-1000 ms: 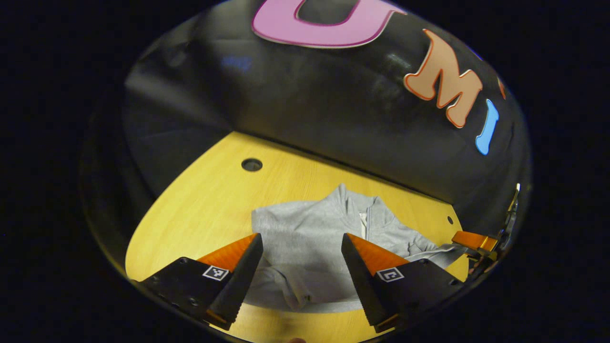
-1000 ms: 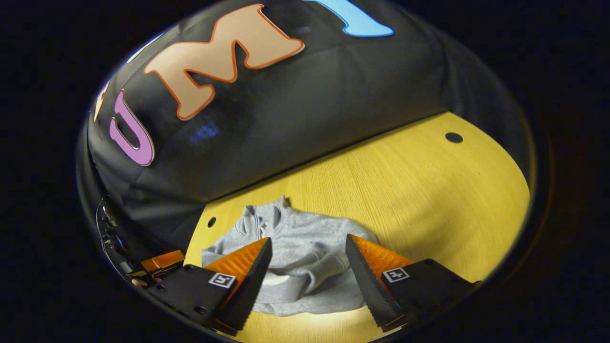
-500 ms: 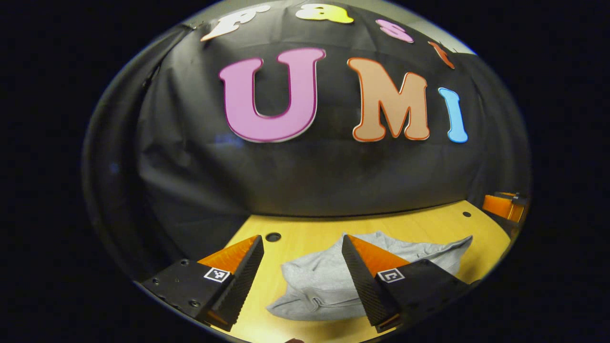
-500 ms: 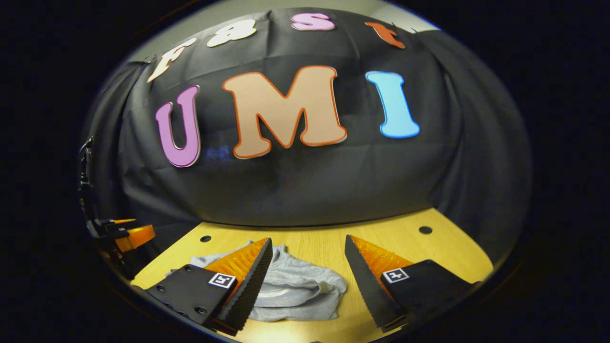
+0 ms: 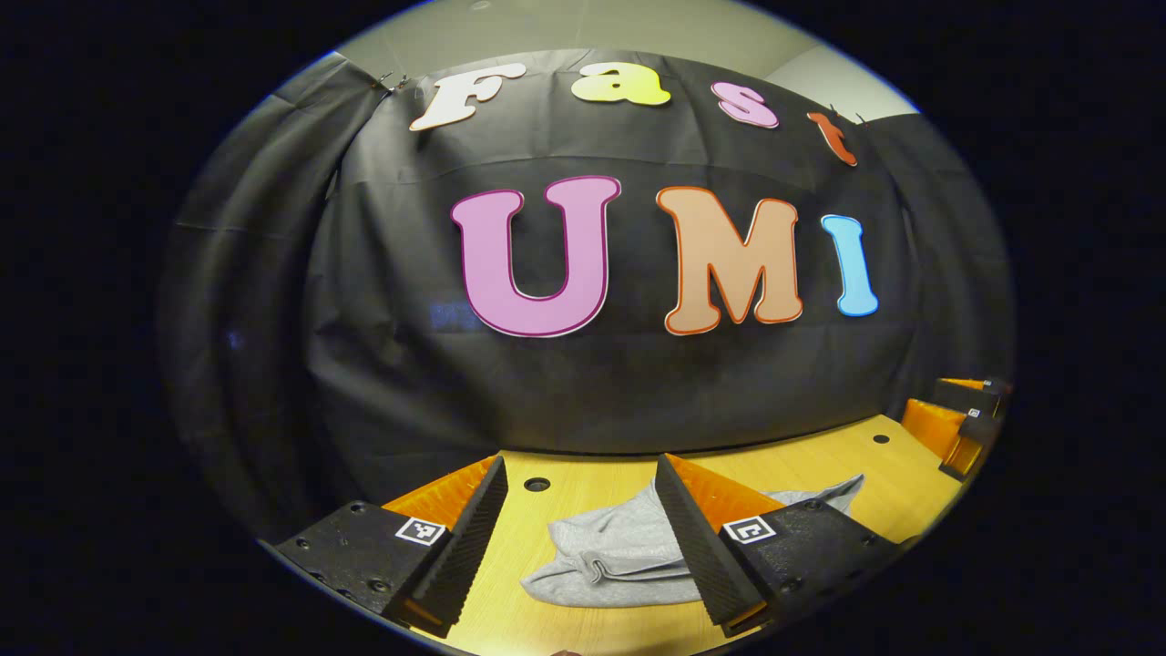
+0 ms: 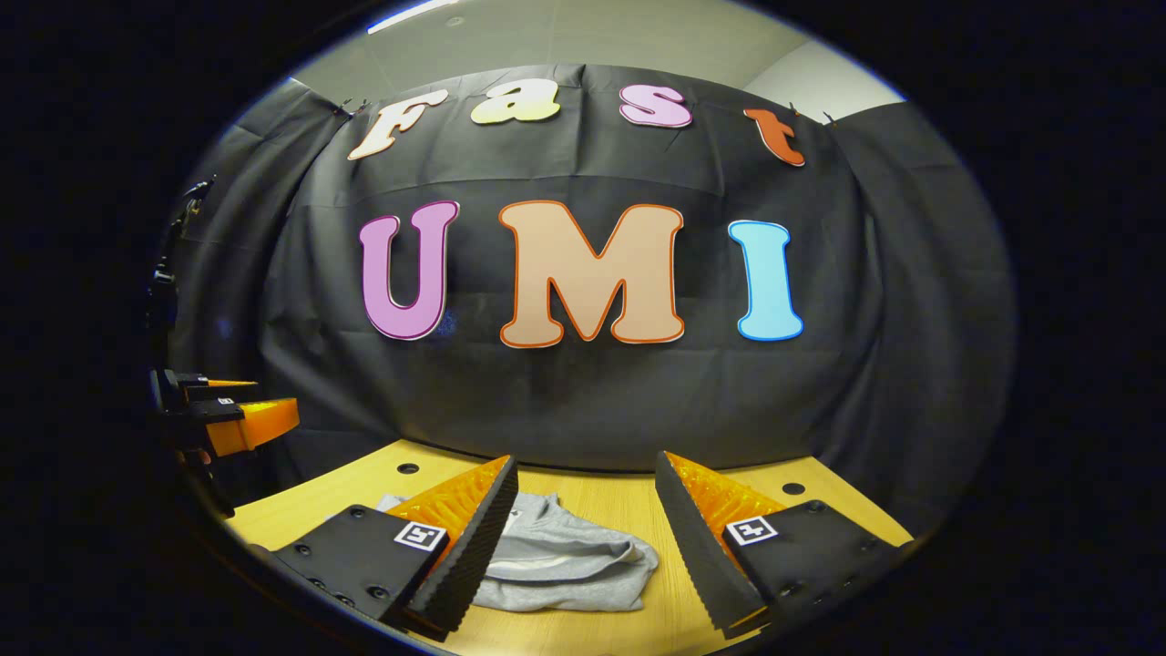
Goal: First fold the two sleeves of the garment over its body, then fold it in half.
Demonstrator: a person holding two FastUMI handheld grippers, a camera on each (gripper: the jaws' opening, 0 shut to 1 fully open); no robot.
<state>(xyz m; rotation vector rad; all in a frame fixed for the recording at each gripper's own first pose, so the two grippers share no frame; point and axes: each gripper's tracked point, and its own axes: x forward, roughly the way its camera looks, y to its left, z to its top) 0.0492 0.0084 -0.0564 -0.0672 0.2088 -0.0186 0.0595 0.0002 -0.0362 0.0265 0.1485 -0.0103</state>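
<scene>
Left tongs (image 5: pixel 579 524) spread wide, nothing between the fingers, raised off the surface (image 5: pixel 820 460). Right tongs (image 6: pixel 585 524) also spread, empty, raised. Grey garment (image 5: pixel 612 560) lies bunched on the wooden surface, near the front edge; in the left gripper view it sits between and behind the fingers, partly hidden by the right-hand finger. In the right gripper view the garment (image 6: pixel 565 569) lies low, its left part behind the left-hand finger. Round holes (image 5: pixel 536 484) in the surface near the far edge. No containers. Square black-and-white marker tags (image 6: pixel 419 535) on the finger mounts; pattern not readable as text.
</scene>
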